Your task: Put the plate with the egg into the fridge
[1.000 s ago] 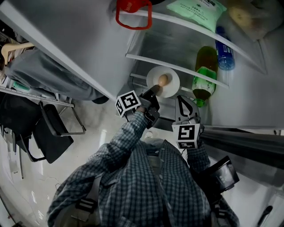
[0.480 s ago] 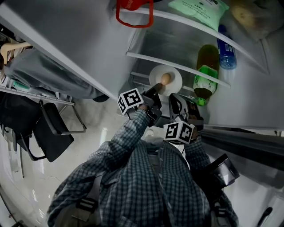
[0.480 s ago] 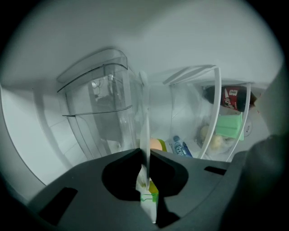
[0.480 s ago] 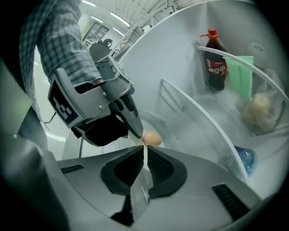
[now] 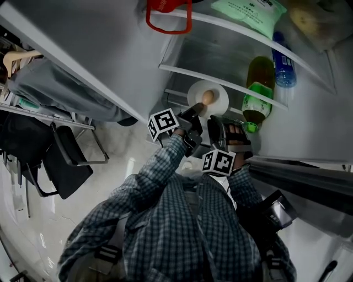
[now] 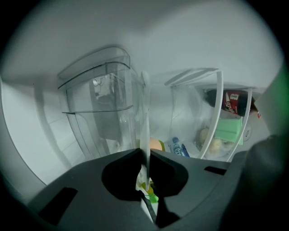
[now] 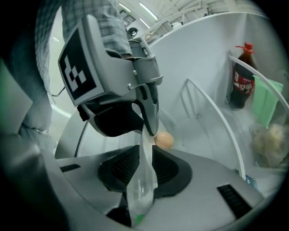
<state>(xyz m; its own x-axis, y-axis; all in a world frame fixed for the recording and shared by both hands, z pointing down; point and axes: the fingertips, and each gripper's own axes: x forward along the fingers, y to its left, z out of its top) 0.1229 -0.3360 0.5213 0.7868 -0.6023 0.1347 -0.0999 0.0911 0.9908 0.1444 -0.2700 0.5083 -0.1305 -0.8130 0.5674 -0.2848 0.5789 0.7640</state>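
Ideally, slide the plate (image 5: 219, 100) in level, lest the egg (image 5: 207, 97) roll; left gripper (image 5: 194, 111) clamps its rim, right gripper (image 5: 218, 120) seemingly too.

small round white plate (image 5: 217, 93), held at the front of the open white fridge (image 5: 220, 49), near rim pinched by left gripper (image 5: 196, 109) and right gripper (image 5: 217, 119), one brown egg (image 5: 207, 97) on its middle

No text can be read. The red label on the dark bottle (image 7: 244, 83) carries white characters too small to make out; print on the green bag (image 5: 249, 10) and the blue bottle (image 5: 284, 70) is blurred. The marker cubes (image 5: 163, 124) bear only black-and-white square patterns.
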